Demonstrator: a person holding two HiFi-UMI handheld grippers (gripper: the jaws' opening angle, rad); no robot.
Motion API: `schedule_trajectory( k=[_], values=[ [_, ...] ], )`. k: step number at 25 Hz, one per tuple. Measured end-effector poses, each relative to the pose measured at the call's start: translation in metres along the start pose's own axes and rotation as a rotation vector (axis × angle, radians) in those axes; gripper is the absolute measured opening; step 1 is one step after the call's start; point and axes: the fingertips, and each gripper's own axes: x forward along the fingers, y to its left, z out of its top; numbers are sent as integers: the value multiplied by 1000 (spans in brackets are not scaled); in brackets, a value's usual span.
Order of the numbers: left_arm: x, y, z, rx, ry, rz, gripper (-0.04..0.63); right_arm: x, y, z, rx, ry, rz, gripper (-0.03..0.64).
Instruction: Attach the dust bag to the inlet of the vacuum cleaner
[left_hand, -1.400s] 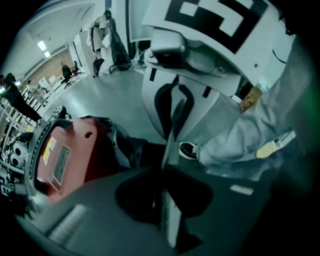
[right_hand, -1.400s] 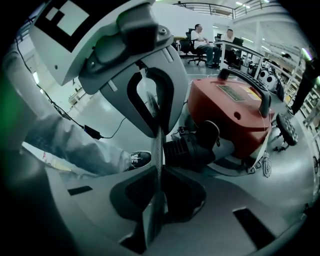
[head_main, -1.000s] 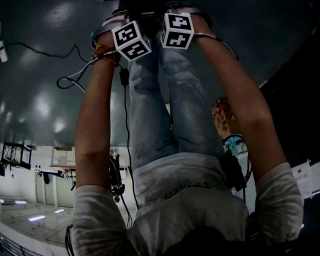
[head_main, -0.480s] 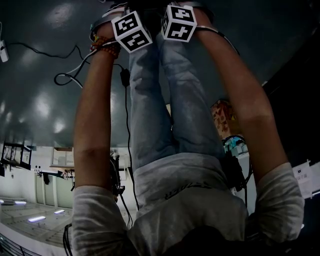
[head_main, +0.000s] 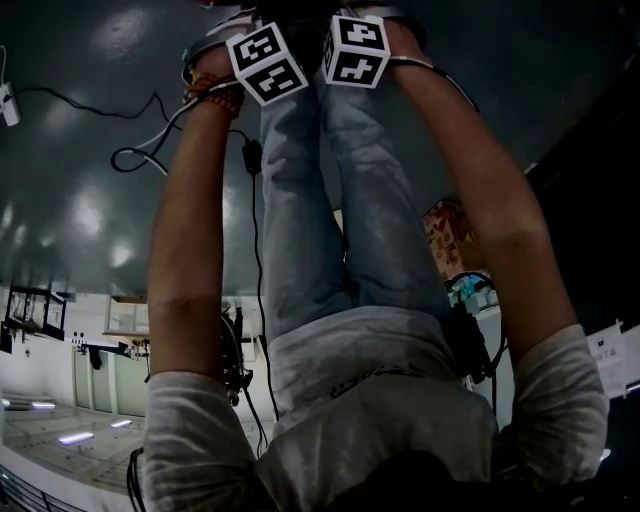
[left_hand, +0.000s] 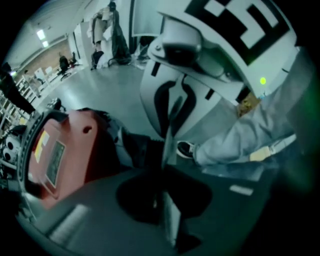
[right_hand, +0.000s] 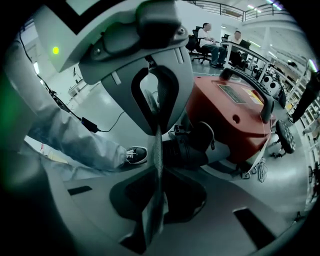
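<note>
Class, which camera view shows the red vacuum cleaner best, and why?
The right gripper view: the red vacuum cleaner shows its top, black handle and black inlet. The left gripper view crops it at the left edge, dim. The head view shows none of it.

Head view dim, underexposed; soft glare patches on glossy floor (head_main: 90, 215). Gripper views brighter, lit from overhead strip lights (right_hand: 252, 7). Strong fisheye bending, black vignette in corners, green tint at frame edges. Near jaws blurred; vacuum cleaner (right_hand: 235, 115) sharper.
</note>
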Motion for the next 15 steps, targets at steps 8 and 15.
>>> schedule_trajectory(
  k=[8,15],
  values=[
    [7,-1,-2,-44,-29,-47,34,3,0,-2,-61,51,-16,34],
    [7,-2,-1,19,23,-30,31,8,-1,-3,-72,40,-30,34]
  ],
)
